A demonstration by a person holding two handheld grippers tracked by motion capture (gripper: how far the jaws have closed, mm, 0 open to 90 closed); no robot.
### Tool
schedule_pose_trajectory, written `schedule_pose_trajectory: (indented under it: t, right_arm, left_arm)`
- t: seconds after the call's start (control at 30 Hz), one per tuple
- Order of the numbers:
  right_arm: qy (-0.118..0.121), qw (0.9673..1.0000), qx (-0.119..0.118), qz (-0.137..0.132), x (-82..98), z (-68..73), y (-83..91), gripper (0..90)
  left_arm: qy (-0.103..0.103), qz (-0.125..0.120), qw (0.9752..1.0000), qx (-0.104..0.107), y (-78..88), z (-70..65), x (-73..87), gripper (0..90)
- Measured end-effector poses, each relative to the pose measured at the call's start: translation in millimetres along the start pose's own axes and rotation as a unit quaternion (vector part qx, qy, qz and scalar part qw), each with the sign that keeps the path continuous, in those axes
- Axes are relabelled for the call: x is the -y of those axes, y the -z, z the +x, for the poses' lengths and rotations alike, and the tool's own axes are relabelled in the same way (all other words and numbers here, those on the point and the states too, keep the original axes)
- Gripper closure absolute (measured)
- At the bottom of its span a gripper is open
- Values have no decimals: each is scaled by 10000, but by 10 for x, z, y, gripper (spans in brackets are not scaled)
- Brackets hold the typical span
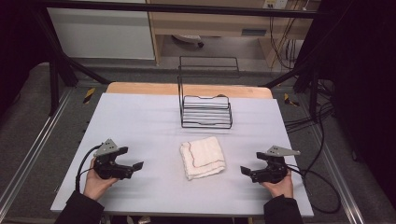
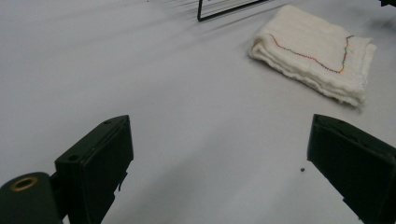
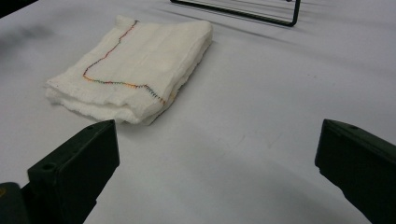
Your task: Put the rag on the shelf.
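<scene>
A folded white cloth with a coloured stitched hem lies in the middle of the pale table. The same cloth sits ahead and right of the left gripper's jaws, and the cloth lies ahead and left of the right gripper's jaws. My left gripper rests low at the table's near left, open, jaws wide apart with nothing between them. My right gripper rests at the near right, open and bare too. Both point inward at the cloth and stand apart from it.
A black wire rack stands behind the cloth at the table's far middle; its base bar shows beyond the cloth. Cables trail off the right side. A black frame and a wooden desk stand past the far edge.
</scene>
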State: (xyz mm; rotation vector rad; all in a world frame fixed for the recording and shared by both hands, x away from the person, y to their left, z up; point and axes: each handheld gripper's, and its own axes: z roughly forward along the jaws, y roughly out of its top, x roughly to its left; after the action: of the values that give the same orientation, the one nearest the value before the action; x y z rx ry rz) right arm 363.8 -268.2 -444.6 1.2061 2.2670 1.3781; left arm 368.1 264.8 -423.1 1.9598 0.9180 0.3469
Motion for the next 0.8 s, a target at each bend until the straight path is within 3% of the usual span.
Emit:
schedule_pose_trajectory:
  t: [0.8]
  right_arm:
    - [19, 10000, 32, 38, -2, 9, -8, 4]
  left_arm:
    - [-213, 183, 9995, 146, -511, -347, -451, 74]
